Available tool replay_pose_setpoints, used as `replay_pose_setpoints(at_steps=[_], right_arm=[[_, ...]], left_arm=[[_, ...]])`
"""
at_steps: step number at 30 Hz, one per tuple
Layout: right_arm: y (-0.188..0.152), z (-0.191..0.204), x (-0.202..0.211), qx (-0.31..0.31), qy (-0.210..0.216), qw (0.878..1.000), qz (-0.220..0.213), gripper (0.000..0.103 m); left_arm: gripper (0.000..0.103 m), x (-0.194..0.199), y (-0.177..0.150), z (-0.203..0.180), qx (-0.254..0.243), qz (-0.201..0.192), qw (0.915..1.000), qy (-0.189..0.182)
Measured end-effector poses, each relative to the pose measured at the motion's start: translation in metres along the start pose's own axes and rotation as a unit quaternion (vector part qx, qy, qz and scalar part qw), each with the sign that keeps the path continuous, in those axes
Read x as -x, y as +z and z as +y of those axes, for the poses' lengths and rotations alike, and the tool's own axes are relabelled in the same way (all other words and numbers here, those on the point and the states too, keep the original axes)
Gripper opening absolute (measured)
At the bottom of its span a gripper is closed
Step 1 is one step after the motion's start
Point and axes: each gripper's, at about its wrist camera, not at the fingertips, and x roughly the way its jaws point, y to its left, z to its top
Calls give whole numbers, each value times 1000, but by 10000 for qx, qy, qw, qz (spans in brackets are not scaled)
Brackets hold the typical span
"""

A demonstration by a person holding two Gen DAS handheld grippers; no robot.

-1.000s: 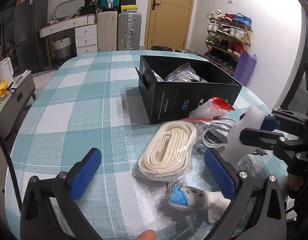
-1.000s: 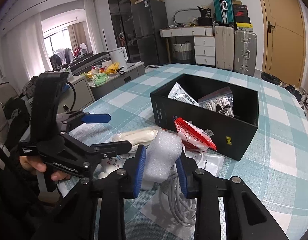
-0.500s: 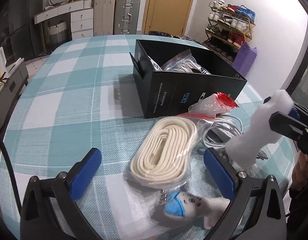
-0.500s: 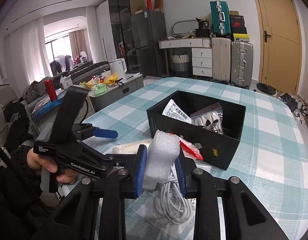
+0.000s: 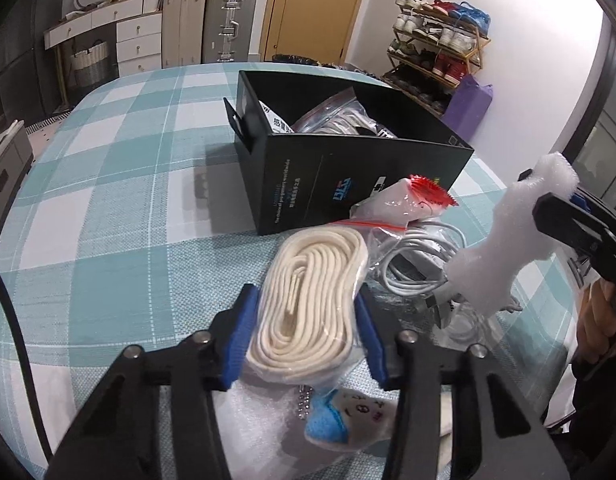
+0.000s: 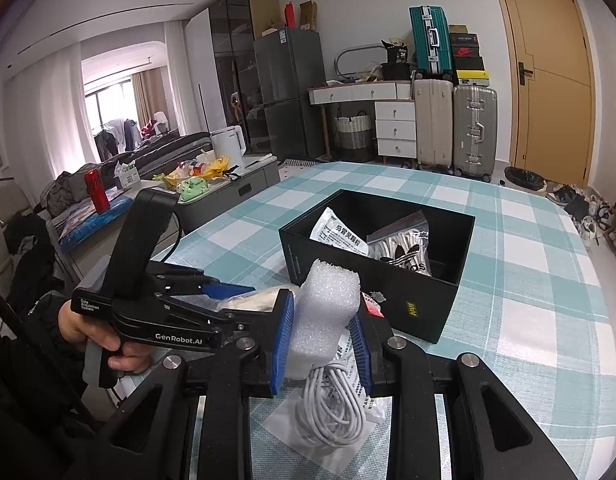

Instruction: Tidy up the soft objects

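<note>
While left gripper (image 5: 304, 336) closes around bagged rope (image 5: 308, 300), right gripper (image 6: 321, 344) clamps foam block (image 6: 323, 312) aloft.

"GenRobot.AI" on left gripper (image 6: 228, 304); Adidas logo on bag (image 6: 403, 252).

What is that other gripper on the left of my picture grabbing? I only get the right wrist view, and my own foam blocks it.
Observer: The left gripper is closing its jaws on a clear bag of coiled cream rope, which sits between its blue pads.
Operator: Is anything else lying near that bag?
Observer: Yes, a small plush toy with a blue patch lies on the table just below the gripper, on the near side of the bag.
Operator: And how does my foam look from over there?
Observer: The foam piece is long and bent. The right gripper pinches it near the top, and its lower end hangs over the white cable.
</note>
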Motion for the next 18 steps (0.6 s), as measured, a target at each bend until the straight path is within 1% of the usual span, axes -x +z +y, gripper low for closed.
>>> replay_pose_setpoints(at_steps=[3,9,12,14,18], right_arm=[[1,-1,1,-2,-13,10000,-11,28],[3,-1,5,9,-70,9999,-85,28],[4,1,9,24,-92,9998,-146,26],[5,1,12,24,-108,9998,-190,22],[7,3,17,39,-158,9995,-259,22]], left_arm=[[33,4,-2,-4,-89,-66,9999,68],[26,16,-3,-6,-28,-243,9997,75],[23,25,-3,-5,6,-368,9993,93],[19,31,-3,-5,24,-468,9988,109],[15,41,-1,-4,15,-633,9979,120]])
